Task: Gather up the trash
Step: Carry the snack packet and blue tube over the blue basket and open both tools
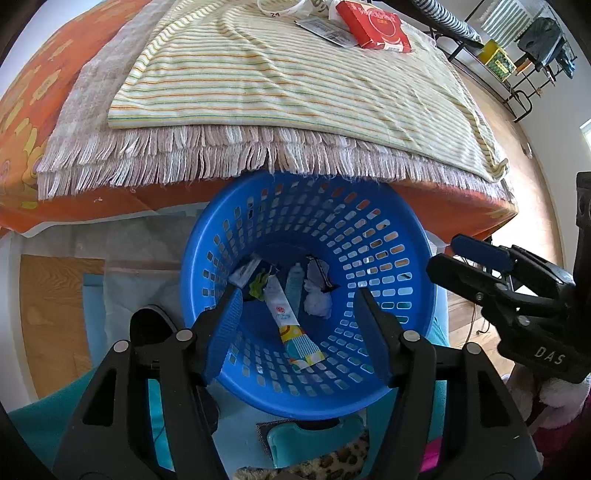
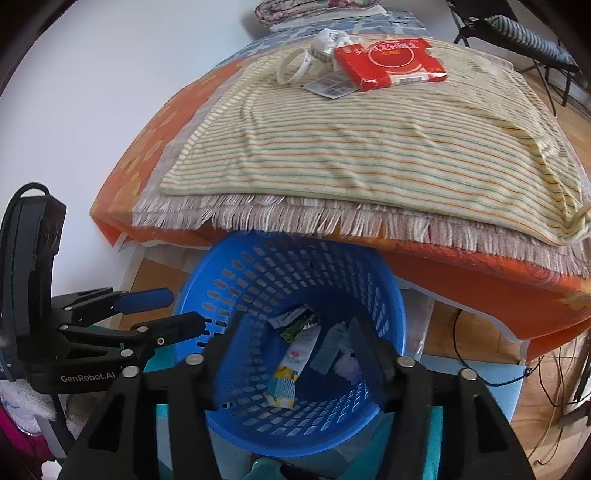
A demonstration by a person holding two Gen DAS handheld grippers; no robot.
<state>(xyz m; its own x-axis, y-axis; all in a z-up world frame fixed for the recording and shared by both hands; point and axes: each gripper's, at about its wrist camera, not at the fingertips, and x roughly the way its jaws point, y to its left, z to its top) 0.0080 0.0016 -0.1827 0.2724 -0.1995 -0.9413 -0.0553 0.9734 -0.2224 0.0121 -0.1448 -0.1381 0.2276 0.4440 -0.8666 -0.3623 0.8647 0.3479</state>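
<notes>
A blue perforated basket [image 1: 391, 206] [image 2: 236, 273] stands on the floor under the table edge. It holds several pieces of trash: a long wrapper [image 1: 286, 317] [image 2: 295, 358], a small tube [image 1: 294, 284] and crumpled white paper [image 1: 317, 301]. My left gripper [image 1: 299, 321] is open and empty above the basket; it also shows in the right wrist view [image 2: 184, 310]. My right gripper [image 2: 295, 354] is open and empty over the basket; it also shows in the left wrist view [image 1: 443, 254]. On the table lie a red box [image 1: 373, 24] [image 2: 391, 61], a label [image 1: 325, 31] [image 2: 328, 86] and a white plastic bag [image 2: 317, 51].
A striped cloth [image 1: 280, 81] [image 2: 369, 147] over a fringed mat [image 1: 184, 155] covers the orange table [image 2: 480, 273]. A metal rack [image 1: 517, 55] stands at the back right. Cables [image 2: 554, 369] lie on the wooden floor at the right. Soft items [image 1: 325, 465] lie below the basket.
</notes>
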